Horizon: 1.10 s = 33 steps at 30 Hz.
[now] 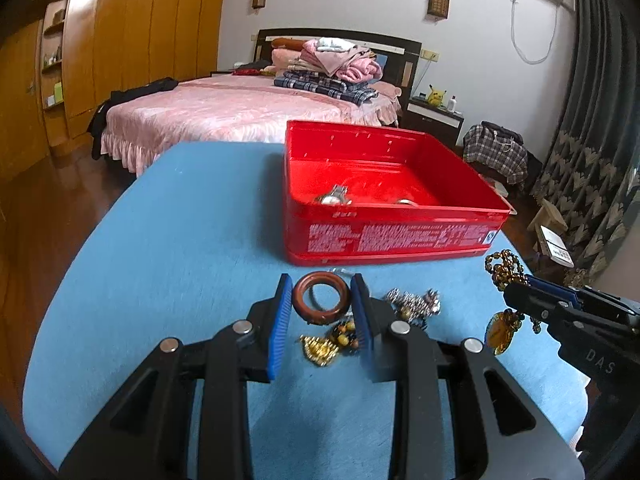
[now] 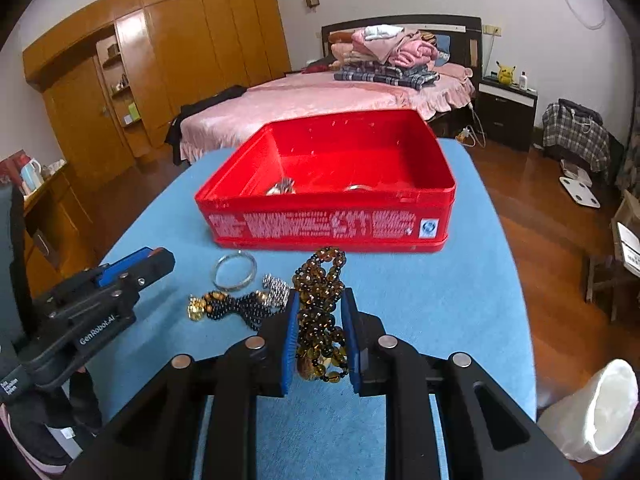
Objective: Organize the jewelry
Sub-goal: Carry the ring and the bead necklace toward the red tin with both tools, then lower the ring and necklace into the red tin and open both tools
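Amber-brown beads fill the gap between the right gripper (image 2: 320, 312)'s blue pads, which press on the bunched bead necklace (image 2: 320, 292); its lower loops and a yellow pendant (image 1: 498, 332) dangle clear of the blue table (image 1: 160, 220), partly hidden behind the fingers. Across the table, the left gripper (image 1: 320, 308) points down at a slant, its jaws narrow and closed on the brown wooden bangle (image 1: 320, 298), held by its outer rim. Beneath it lies a jumble that is hard to sort out: gold charms (image 1: 318, 350), dark beads (image 2: 240, 308) and what may be a silver chain bracelet (image 1: 414, 302). A clear bangle (image 2: 234, 270) lies flat just in front of the red tin box (image 1: 392, 216), whose near wall cuts off most of what looks like a watch (image 1: 334, 198) and a ring-shaped piece (image 1: 404, 202) inside. A dark sleeve (image 2: 52, 420) shows at the frame's lower left.
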Available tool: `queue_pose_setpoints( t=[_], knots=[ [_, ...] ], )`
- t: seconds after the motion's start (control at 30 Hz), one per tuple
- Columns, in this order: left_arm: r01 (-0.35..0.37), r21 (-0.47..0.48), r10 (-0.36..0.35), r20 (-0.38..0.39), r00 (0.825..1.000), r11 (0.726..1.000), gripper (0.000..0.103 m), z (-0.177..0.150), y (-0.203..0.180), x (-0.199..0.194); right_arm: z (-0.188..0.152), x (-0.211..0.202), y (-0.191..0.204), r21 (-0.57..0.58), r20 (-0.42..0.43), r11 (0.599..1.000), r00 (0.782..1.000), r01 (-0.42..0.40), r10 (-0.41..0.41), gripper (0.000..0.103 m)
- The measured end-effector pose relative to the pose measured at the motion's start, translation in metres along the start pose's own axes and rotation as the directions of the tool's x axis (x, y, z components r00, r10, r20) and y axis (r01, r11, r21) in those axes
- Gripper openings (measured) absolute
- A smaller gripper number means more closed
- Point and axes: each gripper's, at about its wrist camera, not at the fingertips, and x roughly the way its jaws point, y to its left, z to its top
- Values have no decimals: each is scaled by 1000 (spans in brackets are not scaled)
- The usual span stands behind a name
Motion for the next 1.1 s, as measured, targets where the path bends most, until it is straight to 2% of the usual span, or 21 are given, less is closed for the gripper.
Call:
queue_pose_setpoints(
  t=[0.63, 1.1],
  knots=[
    [33, -3, -33, 71, 997, 999, 28, 43, -13, 7, 53, -12, -1, -24, 116, 1000, 993, 17, -14, 21],
    [57, 12, -58, 114, 992, 998, 28, 88, -20, 35, 95, 3, -2, -52, 178, 998, 984, 22, -12, 21]
  ],
)
